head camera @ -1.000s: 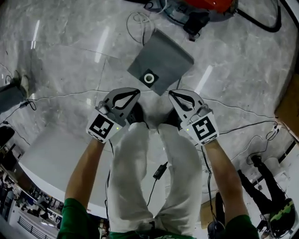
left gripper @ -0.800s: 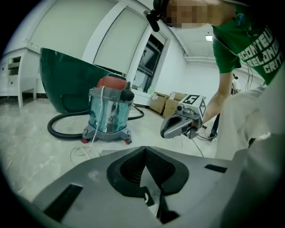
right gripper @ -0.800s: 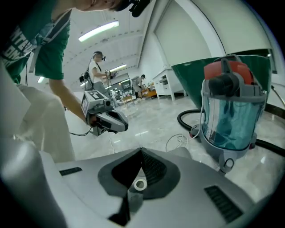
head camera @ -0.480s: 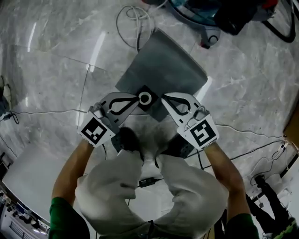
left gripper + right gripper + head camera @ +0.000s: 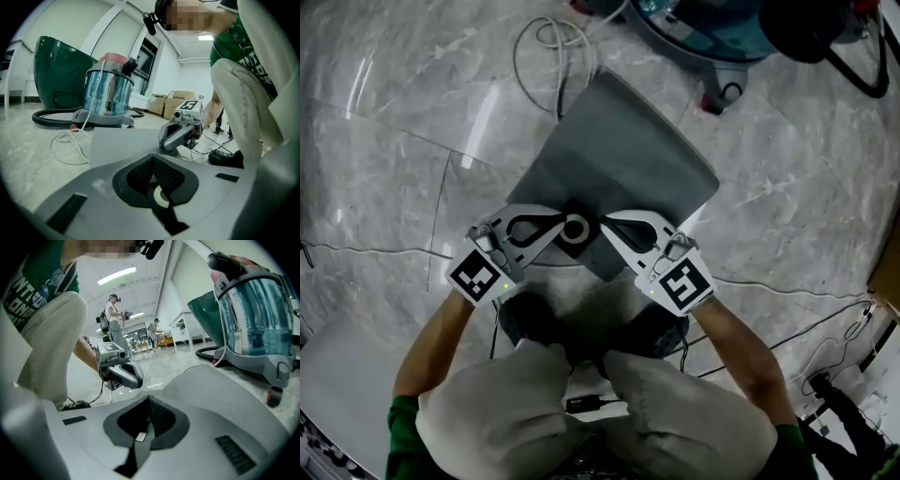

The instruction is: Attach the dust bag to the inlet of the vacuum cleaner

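1. Nearest, the person crouches: pale trouser knees (image 5: 487, 412) fill the bottom of the head view, with dark shoes (image 5: 525, 319) just beyond them on the grey marble floor (image 5: 394, 141).
2. The left gripper (image 5: 565, 223) reaches forward from the left. Its own view shows the jaws closed tip to tip with nothing held; only a slice of white ring shows through the gap behind the tips.
3. The right gripper (image 5: 605, 223) comes in from the right, mirroring the other. Its jaws are likewise closed on nothing, and the tips are near those of the left gripper.
4. Both sets of tips sit over the near corner of the dust bag (image 5: 628, 169), a flat grey sheet lying on the floor and turned diagonally. Its white ring collar (image 5: 575, 228), set in a dark square patch, lies between the two grippers. Whether either gripper touches the bag cannot be told.
5. Beyond the bag's far left edge a white cable (image 5: 548, 47) lies in loose loops.
6. Farthest, just past the bag's far corner, stands the vacuum cleaner (image 5: 712, 28), with a clear bluish drum and a black hose (image 5: 862, 66) curving off to the right.
7. In the left gripper view, a dark green shell (image 5: 61, 70) stands behind the vacuum, and cardboard boxes (image 5: 176, 101) are stacked well beyond.
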A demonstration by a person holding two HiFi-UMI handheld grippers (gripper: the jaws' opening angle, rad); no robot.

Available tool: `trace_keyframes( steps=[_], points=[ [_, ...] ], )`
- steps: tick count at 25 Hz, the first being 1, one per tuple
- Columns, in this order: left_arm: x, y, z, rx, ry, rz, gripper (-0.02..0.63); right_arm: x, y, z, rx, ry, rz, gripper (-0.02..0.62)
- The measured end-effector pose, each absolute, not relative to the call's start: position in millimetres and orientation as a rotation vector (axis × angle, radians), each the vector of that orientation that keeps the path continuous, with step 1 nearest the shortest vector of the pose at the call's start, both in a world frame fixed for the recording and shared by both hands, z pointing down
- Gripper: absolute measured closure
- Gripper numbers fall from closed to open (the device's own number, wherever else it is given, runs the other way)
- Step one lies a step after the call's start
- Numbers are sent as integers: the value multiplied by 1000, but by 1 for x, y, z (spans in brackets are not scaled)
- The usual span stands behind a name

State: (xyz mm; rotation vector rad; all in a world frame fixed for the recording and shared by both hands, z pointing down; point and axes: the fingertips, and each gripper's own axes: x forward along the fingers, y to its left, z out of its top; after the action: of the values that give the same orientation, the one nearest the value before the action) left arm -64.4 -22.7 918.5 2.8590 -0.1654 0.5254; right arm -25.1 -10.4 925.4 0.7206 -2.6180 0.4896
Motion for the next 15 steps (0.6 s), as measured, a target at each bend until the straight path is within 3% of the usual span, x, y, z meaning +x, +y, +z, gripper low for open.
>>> trace_keyframes(
  steps=[15],
  points=[
    [-72, -7, 937, 2854, -144, 525, 603, -49, 24, 948, 646, -2551, 384, 584]
  ],
)
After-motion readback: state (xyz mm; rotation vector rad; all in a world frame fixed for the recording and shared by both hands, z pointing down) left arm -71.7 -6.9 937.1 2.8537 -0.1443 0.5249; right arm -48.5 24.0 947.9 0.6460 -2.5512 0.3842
